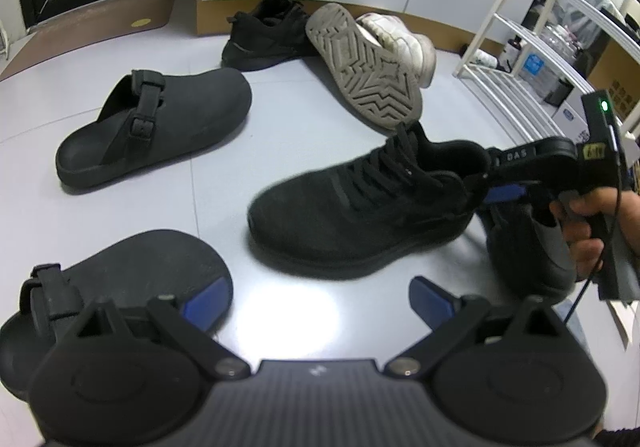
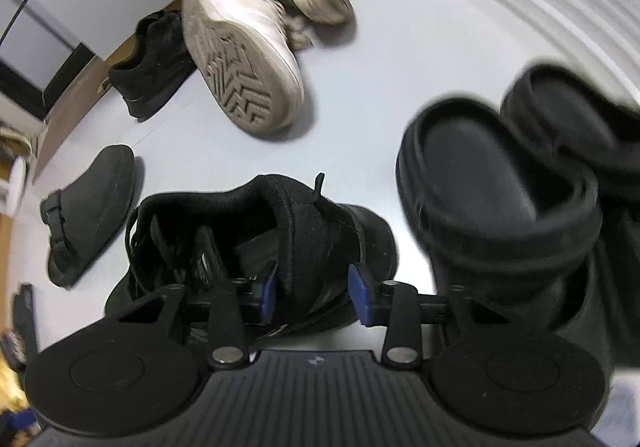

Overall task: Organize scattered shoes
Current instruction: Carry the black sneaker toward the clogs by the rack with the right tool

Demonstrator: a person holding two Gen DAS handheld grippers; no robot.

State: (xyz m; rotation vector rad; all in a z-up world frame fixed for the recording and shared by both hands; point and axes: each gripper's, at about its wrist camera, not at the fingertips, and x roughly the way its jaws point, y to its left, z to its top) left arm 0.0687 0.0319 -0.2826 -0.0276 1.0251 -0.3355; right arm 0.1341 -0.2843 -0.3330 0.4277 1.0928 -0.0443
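A black lace-up sneaker (image 1: 360, 207) stands on the pale floor in the middle. My right gripper (image 2: 314, 289) is shut on its heel collar (image 2: 308, 247), one blue pad inside the shoe and one outside; the left wrist view shows that gripper (image 1: 508, 191) in a person's hand at the heel. My left gripper (image 1: 318, 299) hangs open over bare floor, holding nothing. A black clog (image 1: 120, 287) lies just under its left finger. A second clog (image 1: 156, 123) lies further back on the left. Its matching black sneaker (image 1: 264, 35) and two white sneakers (image 1: 368, 59) lie by the wall.
Two black slides (image 2: 500, 187) sit right beside the held sneaker, near the right gripper. A white wire shoe rack (image 1: 540, 27) stands at the right. Cardboard (image 1: 100, 19) and a white panel line the back wall.
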